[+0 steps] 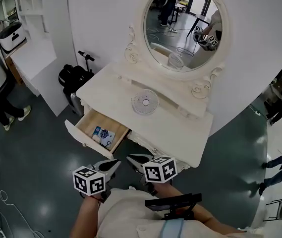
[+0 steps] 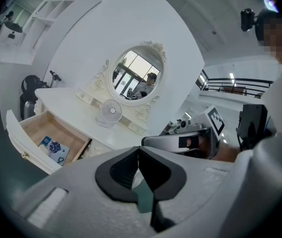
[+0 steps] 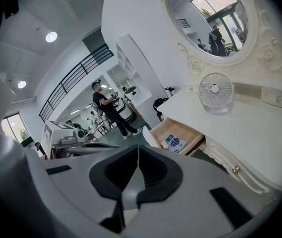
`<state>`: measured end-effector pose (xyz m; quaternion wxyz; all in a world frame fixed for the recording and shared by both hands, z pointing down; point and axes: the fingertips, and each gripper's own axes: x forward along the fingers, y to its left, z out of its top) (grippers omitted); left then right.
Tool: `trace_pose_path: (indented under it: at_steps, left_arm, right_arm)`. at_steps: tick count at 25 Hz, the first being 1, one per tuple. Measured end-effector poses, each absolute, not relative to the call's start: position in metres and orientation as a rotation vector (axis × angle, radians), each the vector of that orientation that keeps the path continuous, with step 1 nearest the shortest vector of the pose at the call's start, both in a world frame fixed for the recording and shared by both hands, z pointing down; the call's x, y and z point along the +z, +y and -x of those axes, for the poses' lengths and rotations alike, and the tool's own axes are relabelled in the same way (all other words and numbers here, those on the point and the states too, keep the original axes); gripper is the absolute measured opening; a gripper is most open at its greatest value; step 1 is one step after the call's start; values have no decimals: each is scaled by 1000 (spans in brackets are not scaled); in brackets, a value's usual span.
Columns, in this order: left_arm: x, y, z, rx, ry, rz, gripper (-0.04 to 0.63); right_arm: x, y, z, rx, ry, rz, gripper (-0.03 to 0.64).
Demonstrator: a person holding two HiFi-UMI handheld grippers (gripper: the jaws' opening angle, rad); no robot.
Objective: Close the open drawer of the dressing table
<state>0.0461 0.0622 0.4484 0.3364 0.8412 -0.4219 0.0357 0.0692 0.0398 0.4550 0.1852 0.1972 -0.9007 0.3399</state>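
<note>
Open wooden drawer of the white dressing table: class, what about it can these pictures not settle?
- Print on the blue-and-white packet in the open wooden drawer: too small in every view.
- Drawer's rear: head view, hidden under the white tabletop.
- Anything beneath the packet: covered by it in all views.

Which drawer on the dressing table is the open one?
The left drawer, pulled out with its wooden inside and a blue-patterned packet showing; the drawer beside it sits shut, flush.
</note>
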Motion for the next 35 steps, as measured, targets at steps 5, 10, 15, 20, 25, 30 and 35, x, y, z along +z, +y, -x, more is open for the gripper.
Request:
trace_pose_path:
  at_steps: [5, 10, 15, 20, 25, 30, 35]
  left_arm:
    - [453, 58, -41, 68, -1113, -2173, 9]
    - [453, 48, -26, 66, -1122, -2171, 9]
    - [450, 36, 2, 59, -1156, -2177, 9]
    - [457, 27, 26, 100, -1196, -2171, 10]
    - [464, 24, 46, 134, -1205, -2168, 11]
    - [475, 22, 69, 140, -1242, -2147, 93]
    - [481, 16, 83, 146, -1257, -2142, 135]
  right_arm:
    - [456, 34, -64, 969, -2541, -529, 17]
    - [454, 22, -51, 971, -2543, -535, 17]
    - [452, 9, -36, 975, -2548, -548, 18]
    - [454, 0, -19, 975, -2544, -546, 17]
    - [457, -4, -3, 985, -2537, -543, 18]
    - [458, -6, 10, 987, -2537, -535, 18]
    - [461, -11, 18, 990, -2529, -537, 18]
